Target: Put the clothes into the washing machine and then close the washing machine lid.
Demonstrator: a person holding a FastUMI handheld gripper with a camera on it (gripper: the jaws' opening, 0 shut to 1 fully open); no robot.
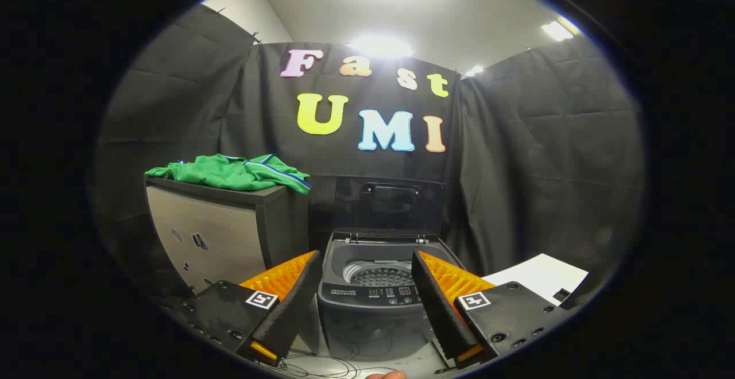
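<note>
Black-draped booth. Washing machine (376, 287) — lid (392, 204) up, drum bare — just ahead of hand-held gripper (365, 304), fingers wide apart, holding nothing. Green clothes (232, 171) heaped on grey cabinet (218, 229), far left; likely soft, light, floppy — pinch a raised fold.

Green garment (232, 172): soft knitted-looking cloth, matt, creased, with striped trim at the edges. Cabinet (218, 235) beneath it: smooth panel with a dull satin sheen on the front, darker matt top. Washing machine (373, 298): smooth moulded plastic body, slightly glossy on the control strip; drum (382, 275) of bright perforated metal. Raised lid (390, 204): dark, smooth, semi-glossy panel. Tool (364, 298): fingers held wide apart with nothing between them, inner faces finely ribbed and rough, outer blocks matt plastic. White sheet (540, 275): flat, matt, paper-like. Booth wall (545, 155): matt draped cloth.
</note>
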